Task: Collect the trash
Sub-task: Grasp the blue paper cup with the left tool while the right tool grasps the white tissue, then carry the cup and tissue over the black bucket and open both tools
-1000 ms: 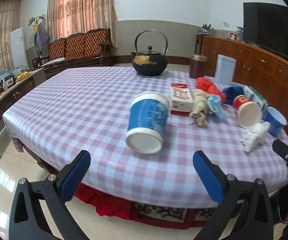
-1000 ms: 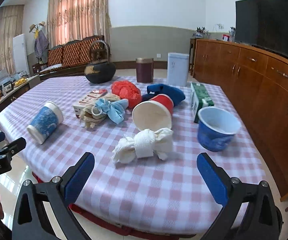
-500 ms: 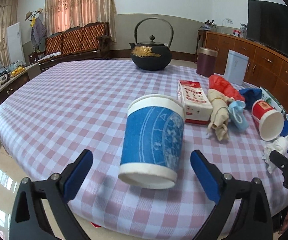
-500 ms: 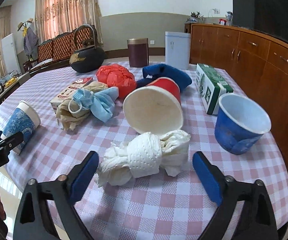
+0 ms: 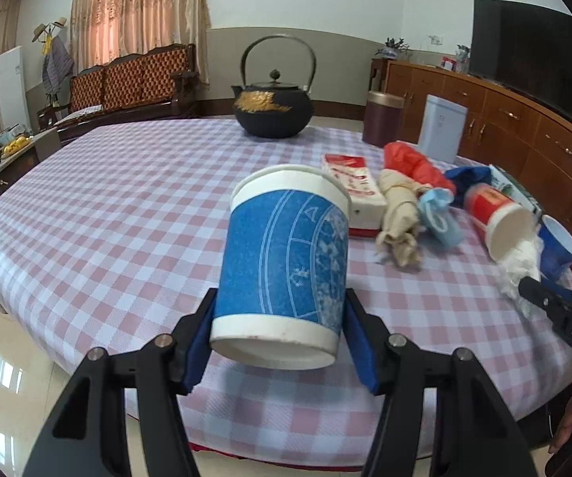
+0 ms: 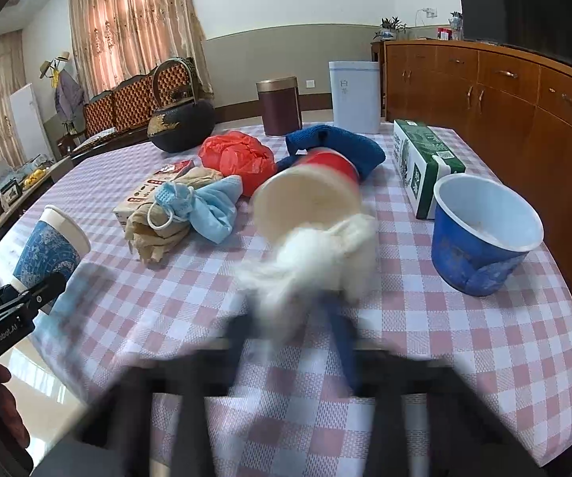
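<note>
My left gripper [image 5: 280,340] is shut on a blue patterned paper cup [image 5: 284,262] lying on its side near the table's front edge; the cup also shows in the right wrist view [image 6: 49,252]. My right gripper [image 6: 298,322] is blurred by motion and closed around a white crumpled tissue wad [image 6: 310,258], which also shows in the left wrist view [image 5: 522,262]. Behind the wad lies a tipped red paper cup [image 6: 310,194]. A blue bowl-like cup [image 6: 485,234] stands to its right.
On the checked tablecloth [image 5: 107,206] lie a blue face mask [image 6: 206,206], a beige cloth bundle [image 6: 158,222], a red plastic bag [image 6: 238,155], a blue cloth [image 6: 337,147], a green carton [image 6: 421,163], a red-white packet [image 5: 351,190] and a black kettle [image 5: 272,113].
Both grippers moved forward and closed: the left on the blue cup, the right around the tissue wad.
</note>
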A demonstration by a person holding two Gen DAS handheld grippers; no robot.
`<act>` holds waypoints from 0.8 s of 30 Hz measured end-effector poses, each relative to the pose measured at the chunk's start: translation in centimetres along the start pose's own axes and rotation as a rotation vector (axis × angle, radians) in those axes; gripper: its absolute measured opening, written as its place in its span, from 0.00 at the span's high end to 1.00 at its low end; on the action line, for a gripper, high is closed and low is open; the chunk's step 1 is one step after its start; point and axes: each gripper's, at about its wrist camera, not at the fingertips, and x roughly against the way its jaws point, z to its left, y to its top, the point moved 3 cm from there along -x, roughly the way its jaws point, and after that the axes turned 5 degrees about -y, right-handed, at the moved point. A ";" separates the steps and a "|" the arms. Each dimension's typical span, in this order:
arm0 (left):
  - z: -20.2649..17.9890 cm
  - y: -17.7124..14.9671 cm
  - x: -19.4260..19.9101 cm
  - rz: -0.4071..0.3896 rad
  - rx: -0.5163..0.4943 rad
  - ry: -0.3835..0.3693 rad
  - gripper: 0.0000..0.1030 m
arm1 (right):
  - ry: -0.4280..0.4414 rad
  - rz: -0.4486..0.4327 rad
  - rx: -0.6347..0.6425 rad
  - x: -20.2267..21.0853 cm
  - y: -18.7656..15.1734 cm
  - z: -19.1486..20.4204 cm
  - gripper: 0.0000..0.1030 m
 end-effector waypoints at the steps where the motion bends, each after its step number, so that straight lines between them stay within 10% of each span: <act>1: -0.3 -0.1 0.3 -0.003 -0.003 -0.004 0.41 | 0.006 -0.001 -0.008 0.1 0.0 -0.2 0.92; 24: -7.4 -0.5 5.9 -0.052 -0.079 -0.117 0.41 | -0.038 -0.137 -0.021 9.8 -0.8 -4.5 0.92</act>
